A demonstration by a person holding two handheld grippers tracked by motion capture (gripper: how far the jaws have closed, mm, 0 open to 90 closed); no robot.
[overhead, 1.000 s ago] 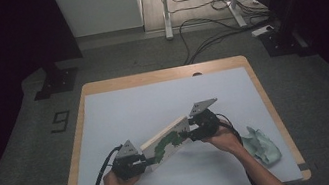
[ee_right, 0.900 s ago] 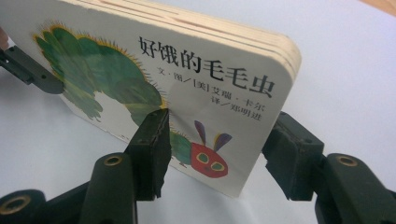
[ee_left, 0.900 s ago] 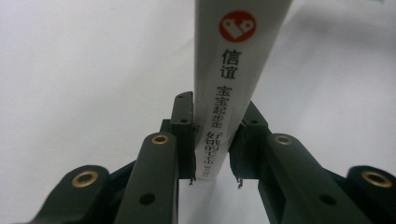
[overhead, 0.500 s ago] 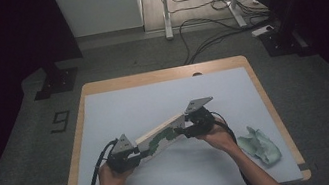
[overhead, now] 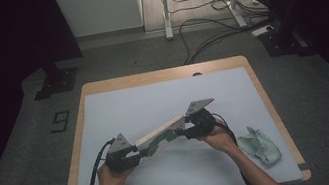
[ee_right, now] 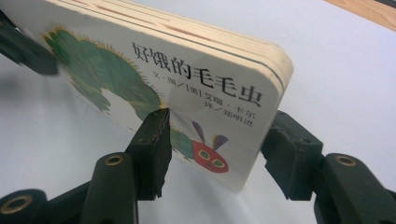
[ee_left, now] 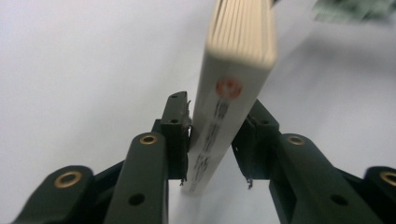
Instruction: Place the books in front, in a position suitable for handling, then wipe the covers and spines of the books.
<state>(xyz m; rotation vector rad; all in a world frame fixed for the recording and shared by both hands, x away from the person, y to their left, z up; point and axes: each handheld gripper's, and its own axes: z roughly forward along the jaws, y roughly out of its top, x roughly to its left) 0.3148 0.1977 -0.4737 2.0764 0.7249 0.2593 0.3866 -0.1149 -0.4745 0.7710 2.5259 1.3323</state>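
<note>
Thick cardboard pages show along the edge of the book you hold between your two grippers, low over the near middle of the white sheet on the bench. Your left gripper has its fingers set on either side of the spine end; one pad touches the cover and the other stands a little off it, so you cannot tell whether that grip is firm. Your right gripper straddles the far corner by the caterpillar picture, its fingers near the cover, with a gap visible at the outer one; whether they clamp is not clear either.

Since half a second ago, both grippers and the book have shifted a little to your left and towards you, and the book keeps the same slant, its right end farther from you than its left.

The crumpled green cloth lies near your right wrist, close to the sheet's right edge. Ahead of the book, the sheet is bare up to the far wooden rim; to the left there is open sheet as well.
</note>
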